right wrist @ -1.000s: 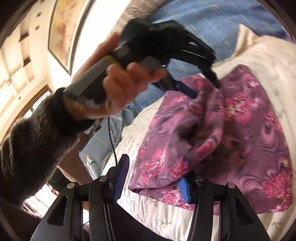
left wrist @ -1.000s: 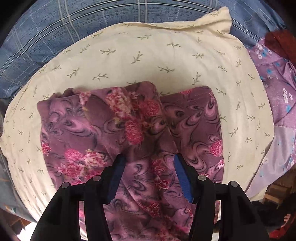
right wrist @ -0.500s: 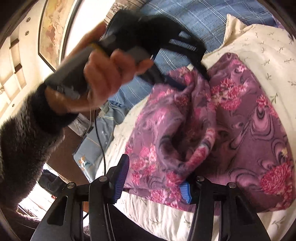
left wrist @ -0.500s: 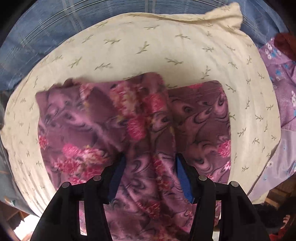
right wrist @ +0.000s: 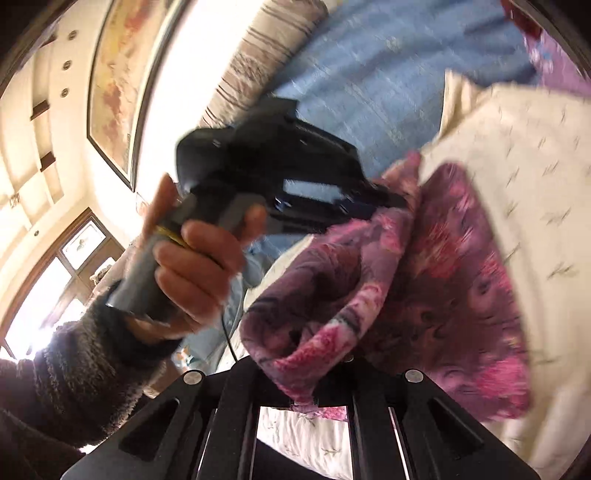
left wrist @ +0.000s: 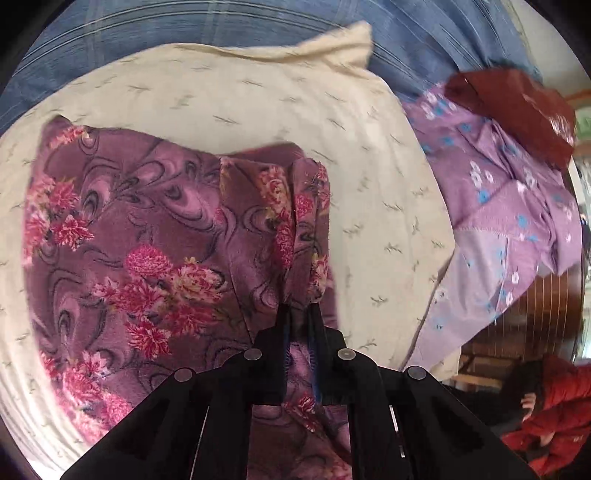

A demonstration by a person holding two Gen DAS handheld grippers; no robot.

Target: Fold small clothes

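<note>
A purple floral garment (left wrist: 140,236) lies on a cream pillow (left wrist: 288,99). My left gripper (left wrist: 300,314) is shut on a bunched fold of the garment and holds it raised above the pillow. In the right wrist view the garment (right wrist: 424,295) drapes over my right gripper (right wrist: 317,373), whose fingertips are hidden under the cloth; its jaws stand close together, pinching the near edge. The left gripper (right wrist: 395,201) also shows there, held by a hand, clamped on the garment's far edge.
A blue bedspread (left wrist: 184,26) lies under the pillow. A lilac flowered cloth (left wrist: 498,221) and a dark red cloth (left wrist: 517,110) lie to the right. A framed picture (right wrist: 122,74) hangs on the wall.
Both grippers have closed on the garment and lifted its edge. The left gripper has swung right, pulling the fold up and across the pillow.
</note>
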